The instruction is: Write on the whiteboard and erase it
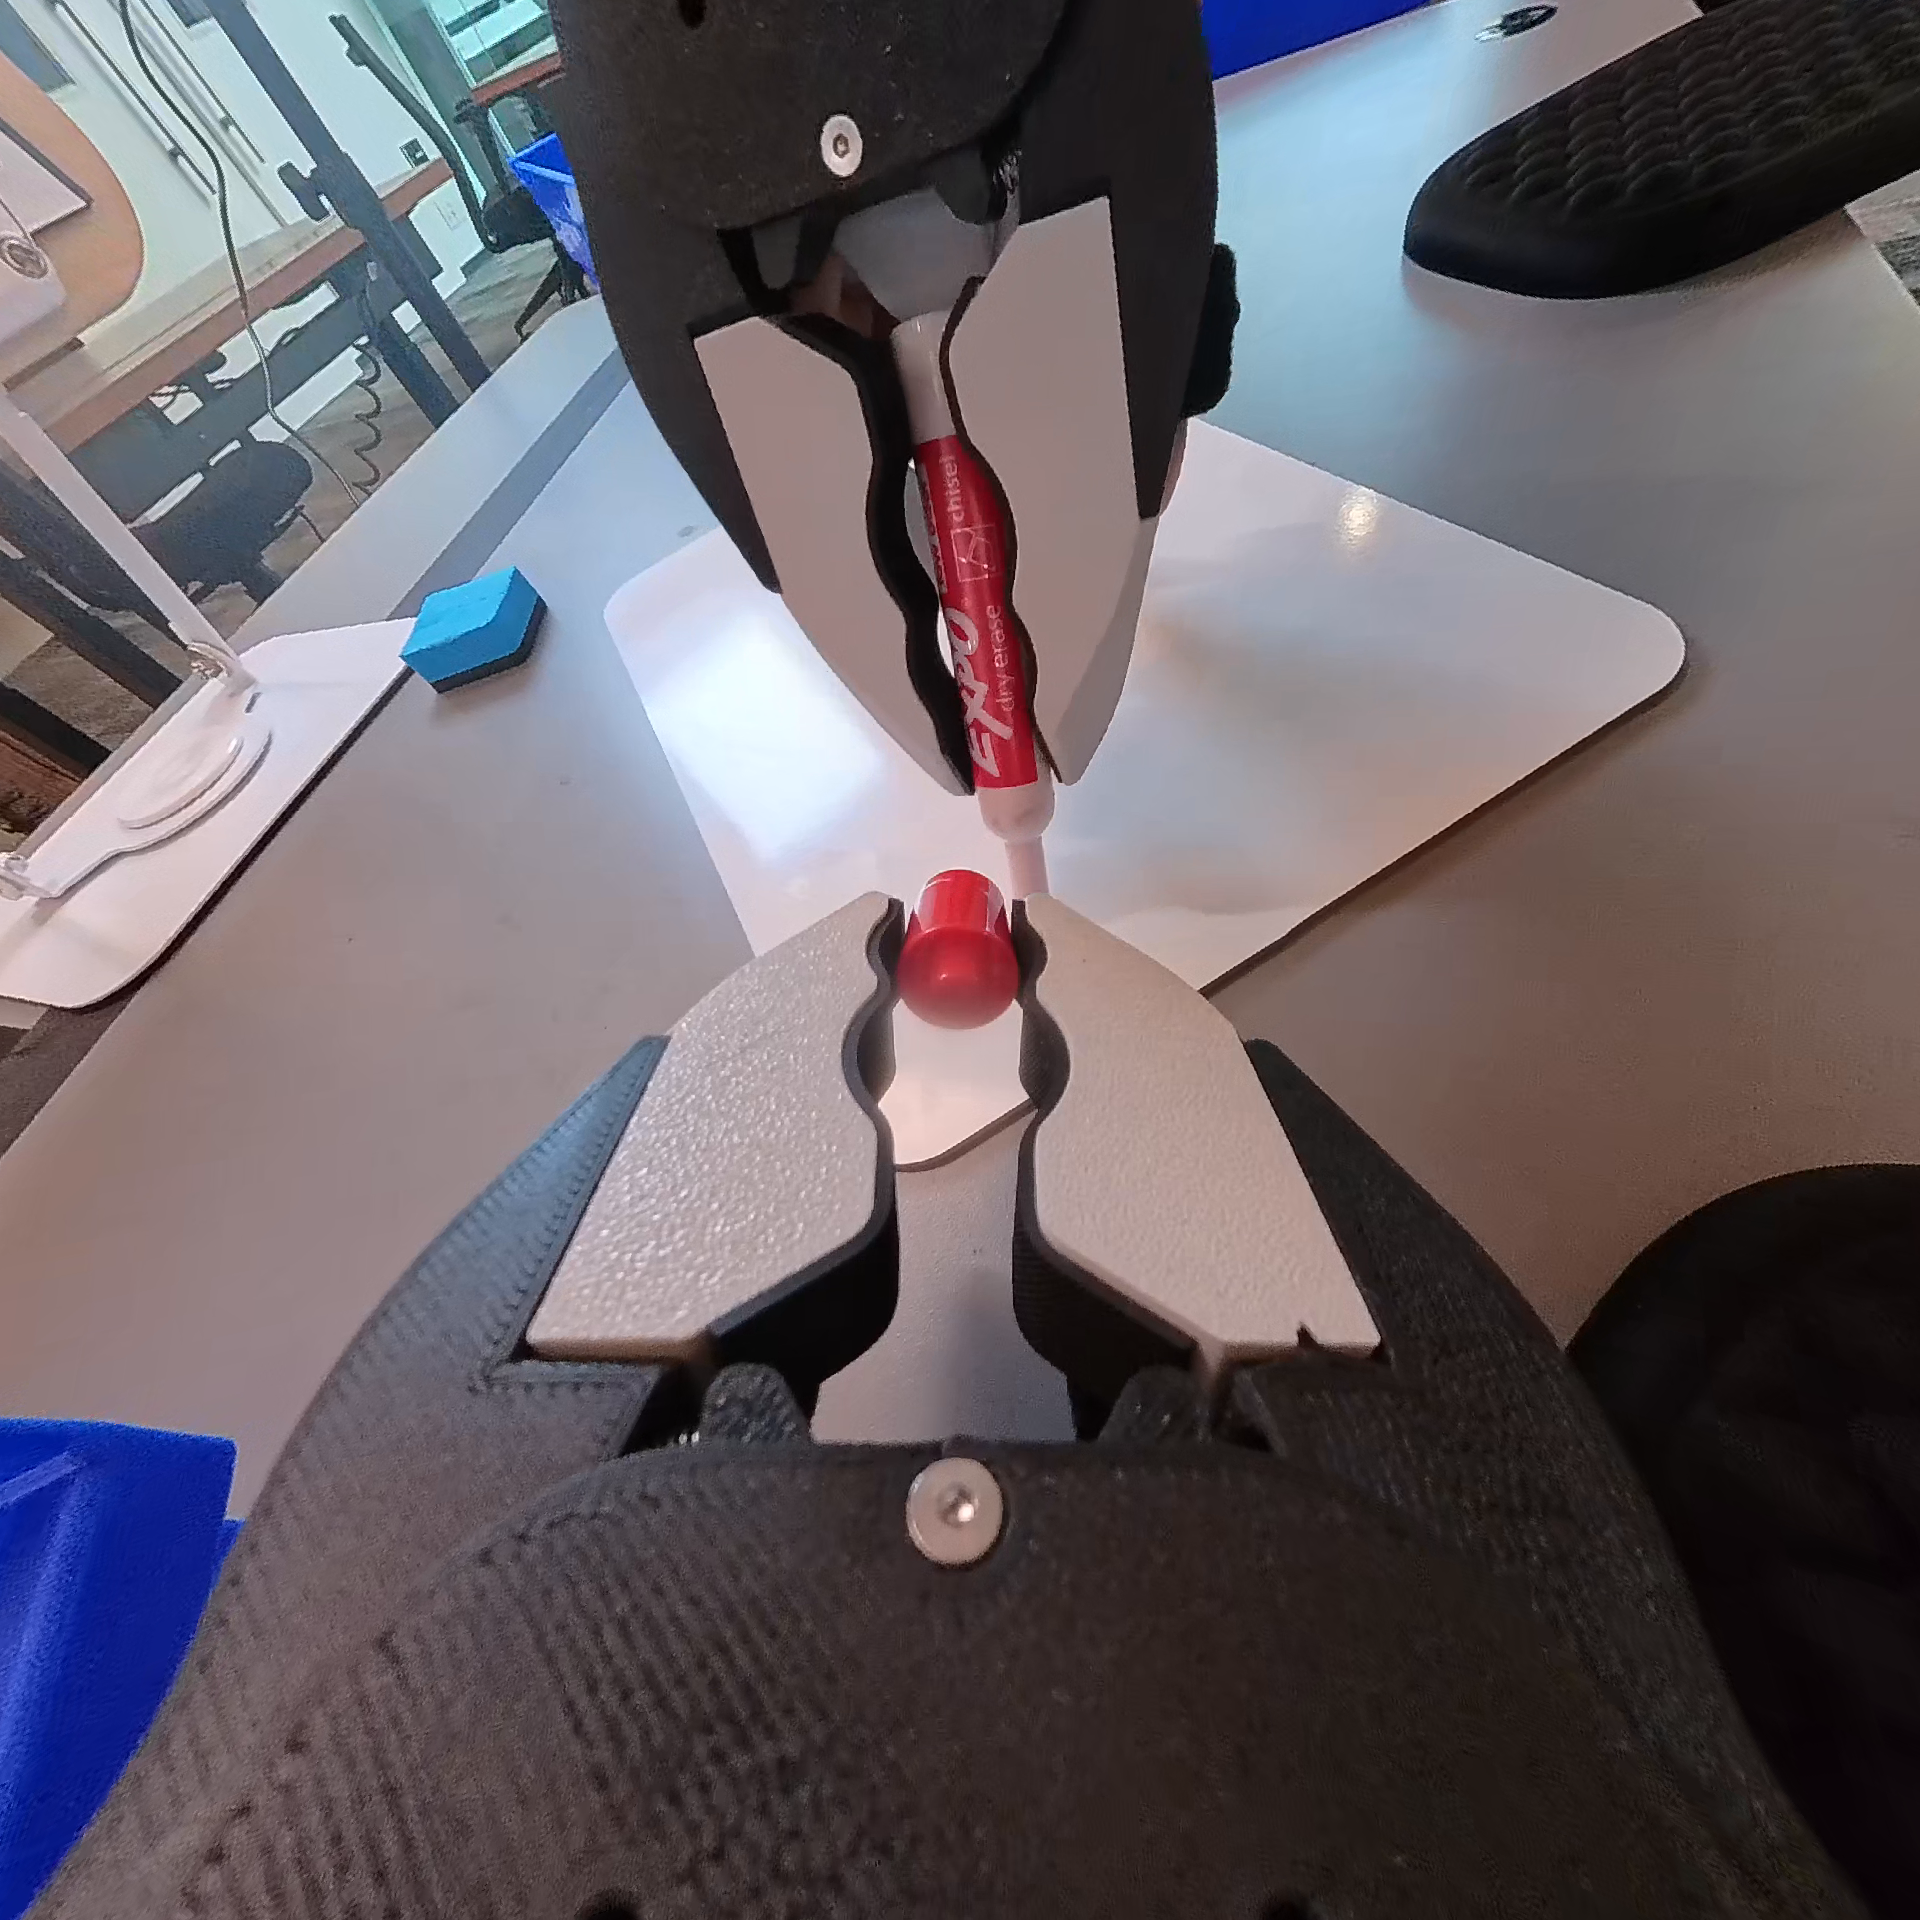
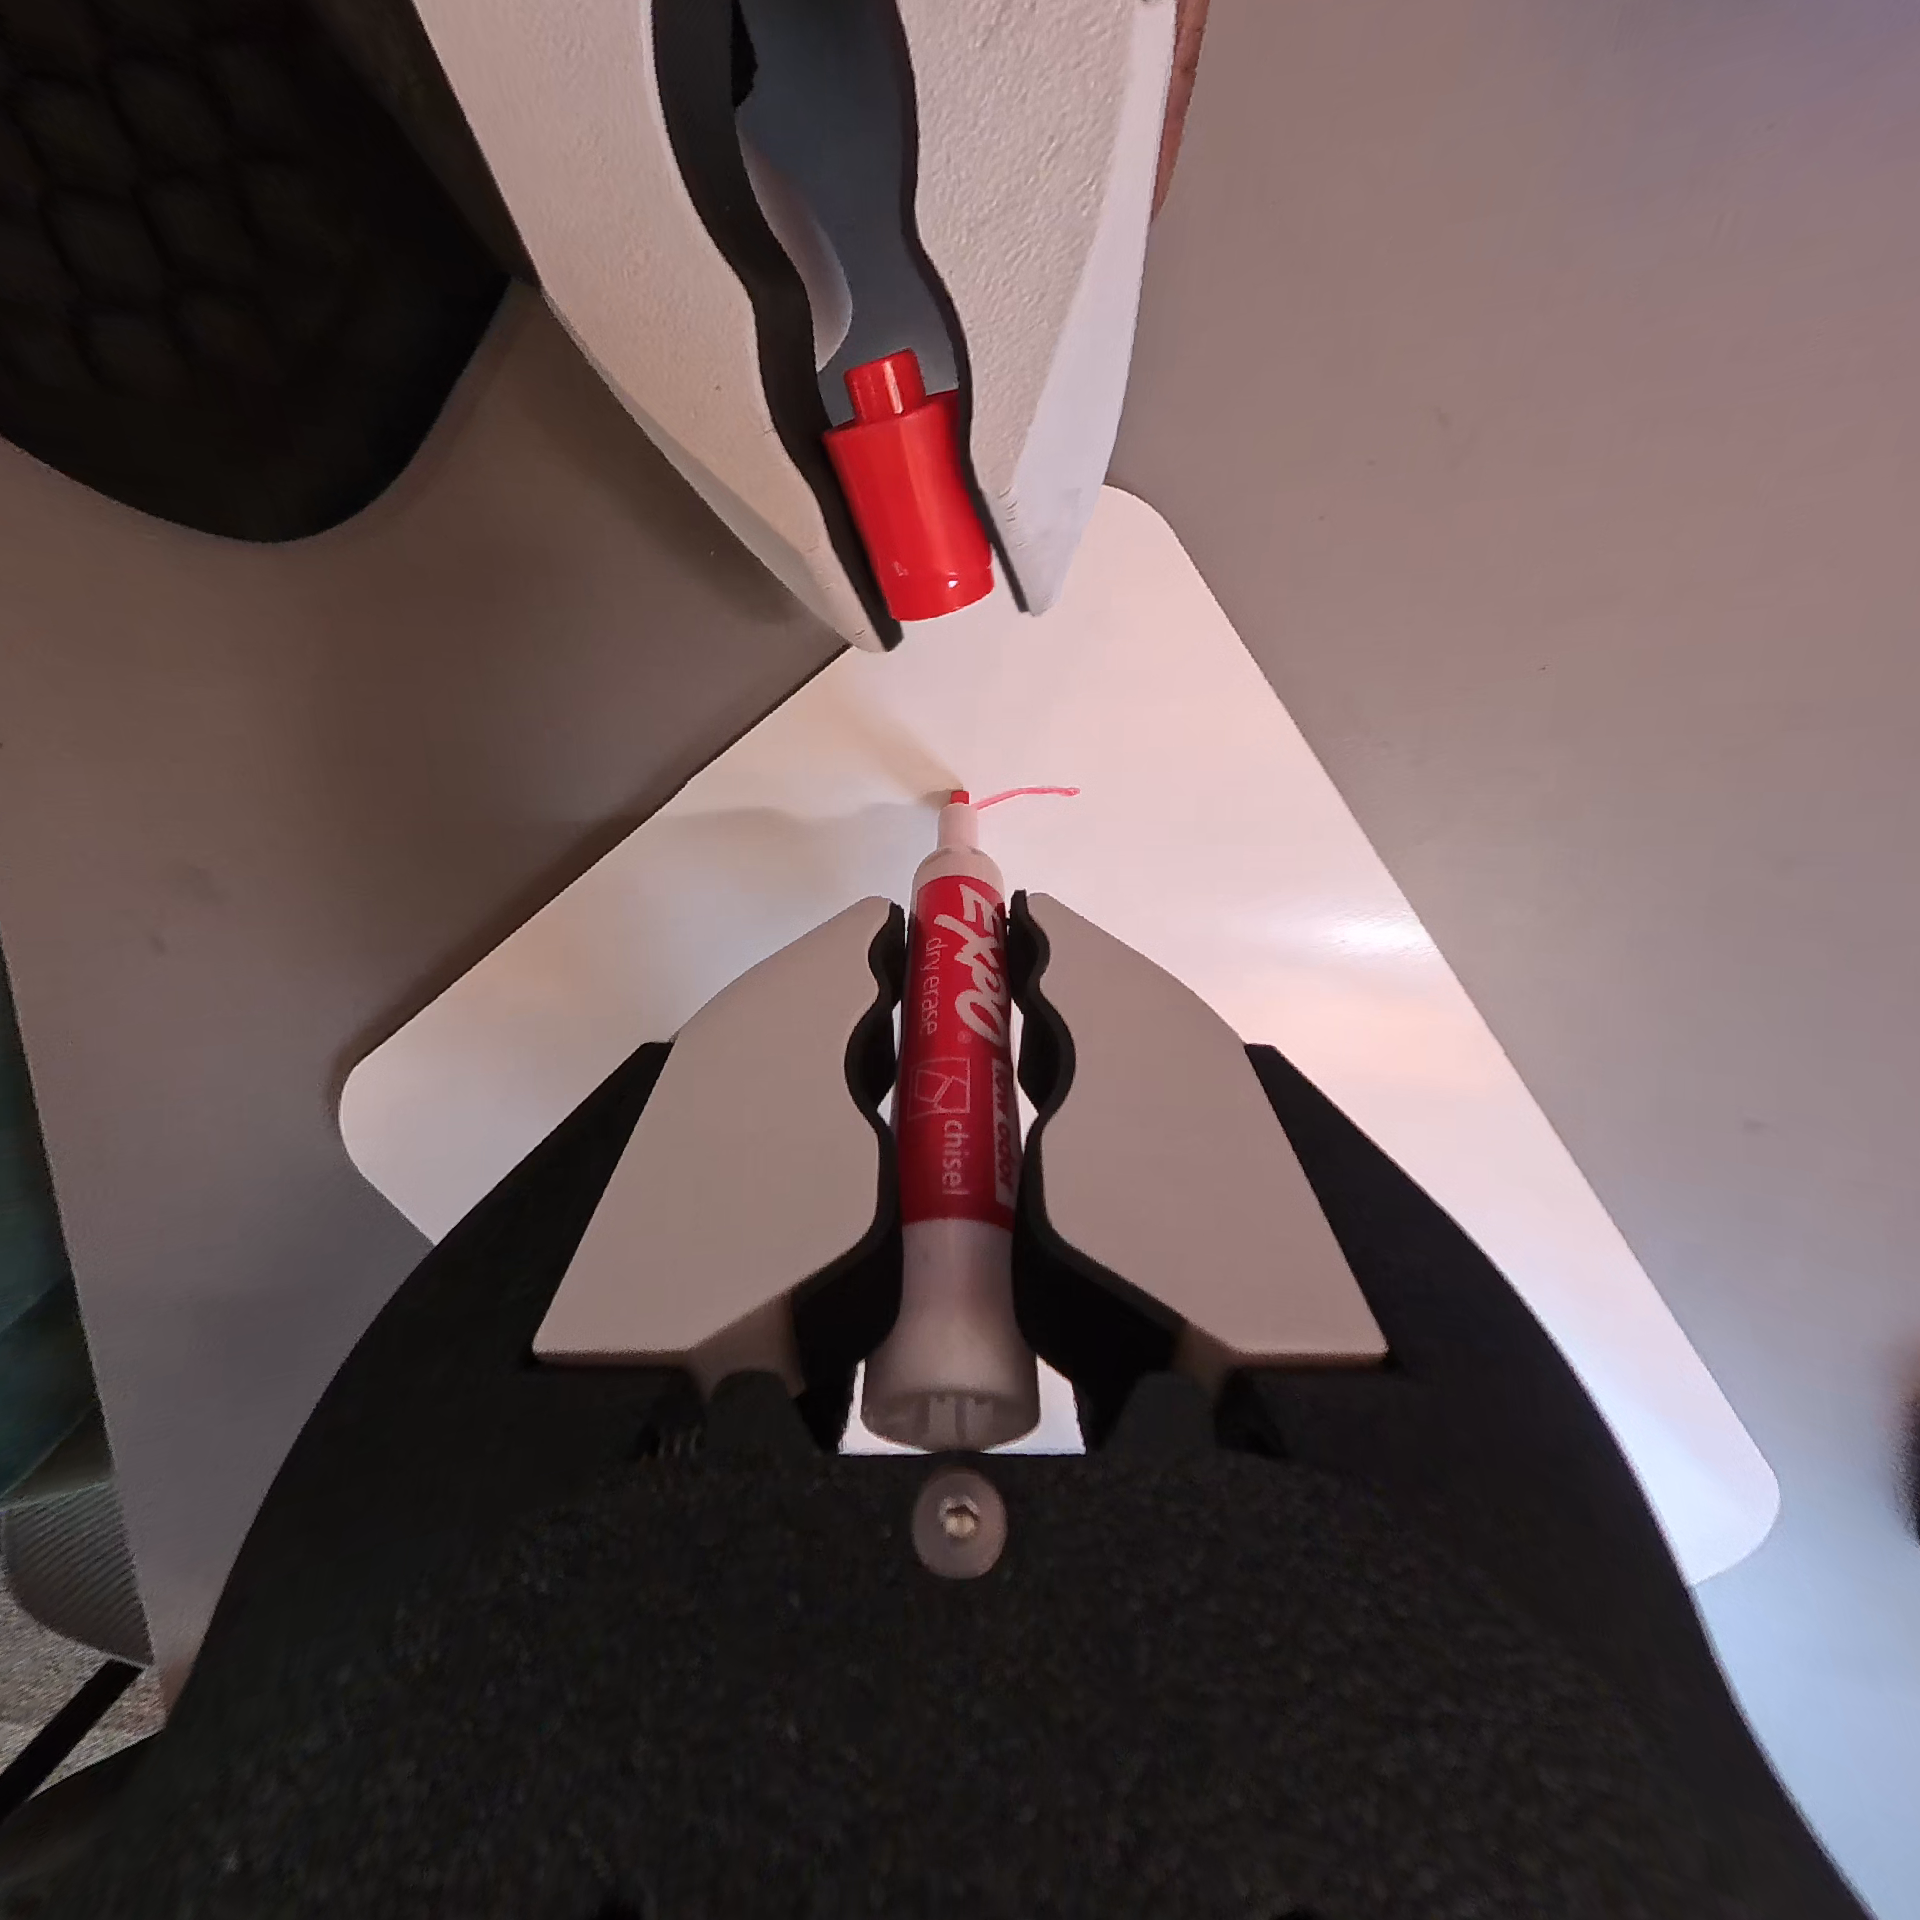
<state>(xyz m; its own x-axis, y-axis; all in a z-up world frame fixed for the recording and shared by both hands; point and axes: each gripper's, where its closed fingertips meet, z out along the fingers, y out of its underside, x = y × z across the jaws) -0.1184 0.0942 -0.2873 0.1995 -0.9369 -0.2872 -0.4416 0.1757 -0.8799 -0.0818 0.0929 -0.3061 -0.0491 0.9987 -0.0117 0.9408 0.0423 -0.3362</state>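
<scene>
The right gripper (image 2: 956,914) is seen with its jaws closed on a red marker (image 2: 954,1049), tip pressed to the whiteboard (image 2: 1195,935) beside a short red line (image 2: 1029,795). The left gripper (image 1: 954,914) is seen with jaws closed on the red cap (image 1: 954,961), held just above the whiteboard's near corner, facing the other gripper. The marker is angled steeply down. A blue eraser (image 1: 473,629) is seen on the grey counter (image 1: 416,1039) off the whiteboard's left edge. From the left wrist view, the marker's tip is hidden behind a fingertip.
</scene>
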